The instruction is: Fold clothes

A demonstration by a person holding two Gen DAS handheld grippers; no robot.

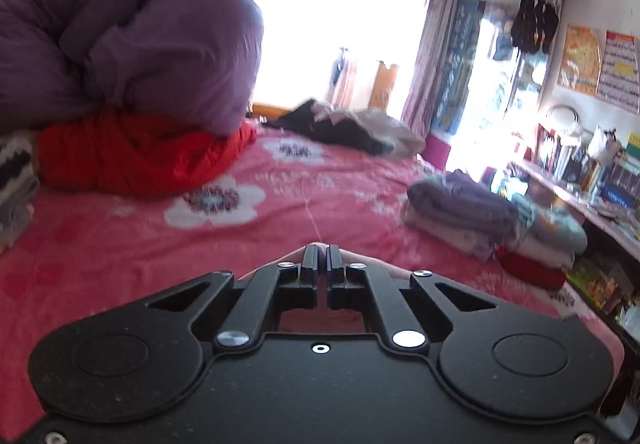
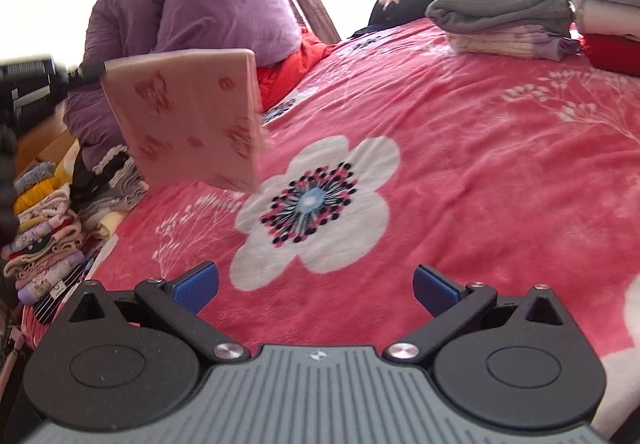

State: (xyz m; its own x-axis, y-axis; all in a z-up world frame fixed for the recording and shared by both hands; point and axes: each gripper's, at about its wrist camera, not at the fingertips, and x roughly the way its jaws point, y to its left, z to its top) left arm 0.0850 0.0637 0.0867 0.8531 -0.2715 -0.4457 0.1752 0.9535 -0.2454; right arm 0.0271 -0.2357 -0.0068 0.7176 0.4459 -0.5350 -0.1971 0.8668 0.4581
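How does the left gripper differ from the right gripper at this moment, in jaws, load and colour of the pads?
The left gripper has its jaws shut, while the right gripper has its jaws wide apart. The left gripper holds a folded pink cloth in the air, seen in the right wrist view; the right gripper holds nothing. The right gripper's pads are blue; the left gripper's fingers look black. Both are above the pink flowered blanket.

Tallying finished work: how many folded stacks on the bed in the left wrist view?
3. A cropped stack at the left edge beside the red bedding; a grey-purple stack at right; a teal, white and red stack beside it. More may sit out of frame.
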